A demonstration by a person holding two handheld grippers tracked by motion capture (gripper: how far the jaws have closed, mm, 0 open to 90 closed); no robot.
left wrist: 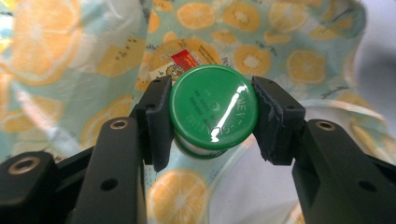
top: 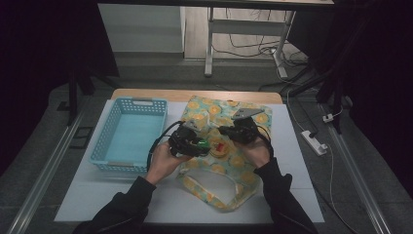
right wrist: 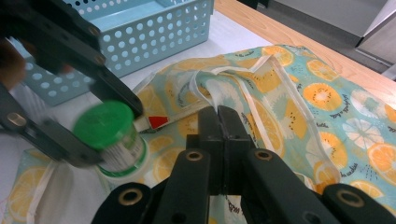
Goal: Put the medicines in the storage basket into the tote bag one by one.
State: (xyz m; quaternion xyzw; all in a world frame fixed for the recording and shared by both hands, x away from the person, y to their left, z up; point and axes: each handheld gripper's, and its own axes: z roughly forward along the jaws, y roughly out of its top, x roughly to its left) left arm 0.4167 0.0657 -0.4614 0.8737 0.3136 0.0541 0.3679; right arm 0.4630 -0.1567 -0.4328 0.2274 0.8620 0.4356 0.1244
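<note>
A small white jar with a green lid (left wrist: 213, 111) is clamped by the lid between the pads of my left gripper (left wrist: 212, 112). In the high view this gripper (top: 194, 142) holds the jar (top: 201, 144) over the mouth of a cloth bag (top: 207, 109) printed with orange slices. My right gripper (right wrist: 218, 116) is shut on the bag's rim (right wrist: 212, 95) and lifts it a little; from above it (top: 233, 130) sits just right of the jar. A yellow packet with a red label (left wrist: 186, 59) lies at the bag's mouth behind the jar.
A light-blue perforated basket (top: 141, 101) stands left of the bag on the white board (top: 292, 161), and its wall (right wrist: 154, 32) is close behind the left gripper. The bag's strap (top: 229, 190) loops toward the front edge. A wooden table edge (top: 195, 94) runs along the back.
</note>
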